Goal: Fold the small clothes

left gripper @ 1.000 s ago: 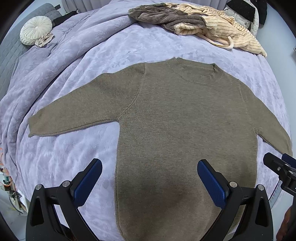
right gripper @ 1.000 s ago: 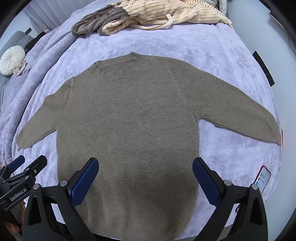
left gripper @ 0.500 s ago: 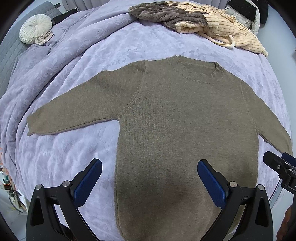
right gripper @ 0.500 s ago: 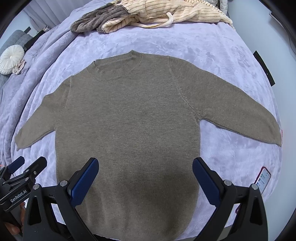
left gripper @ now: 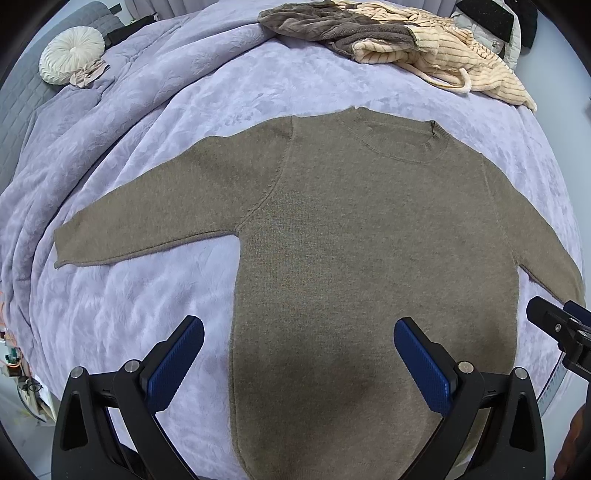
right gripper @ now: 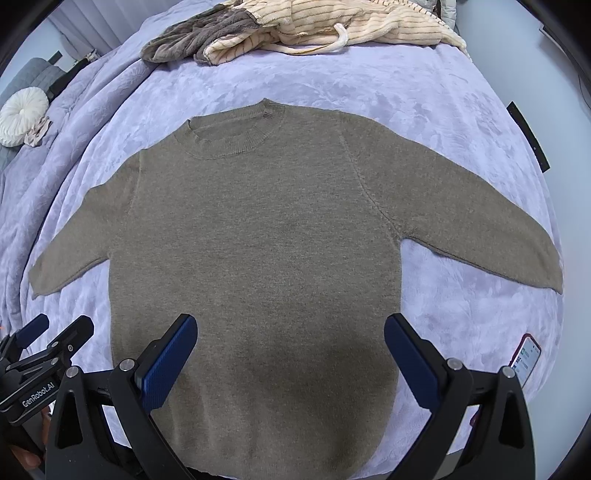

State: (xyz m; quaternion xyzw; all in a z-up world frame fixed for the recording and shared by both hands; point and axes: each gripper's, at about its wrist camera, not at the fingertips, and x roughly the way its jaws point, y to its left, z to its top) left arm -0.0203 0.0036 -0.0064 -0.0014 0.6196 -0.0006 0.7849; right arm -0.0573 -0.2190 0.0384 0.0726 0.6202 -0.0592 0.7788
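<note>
- Left wrist view: a lavender plush blanket (left gripper: 155,122) covers the bed from edge to edge, rumpled along its left side.
- An olive-brown knit sweater (left gripper: 362,251) lies flat and face up in the middle of the blanket, collar at the far end, both sleeves spread outward and angled toward the hem.
- A heap of clothes, a cream ribbed garment (left gripper: 454,55) over a grey-brown fleece one (left gripper: 325,26), sits at the far end of the bed, well apart from the sweater's collar.
- The left gripper (left gripper: 299,354) hangs above the sweater's lower left side with its blue-padded jaws spread wide, nothing between them.
- The right gripper (right gripper: 291,354), seen in the right wrist view, hangs above the sweater's lower body, its jaws likewise parted and empty.
- A round white pleated cushion (left gripper: 72,55) rests at the far left corner.
- A phone (right gripper: 526,358) with a lit screen lies at the bed's near right edge.
</note>
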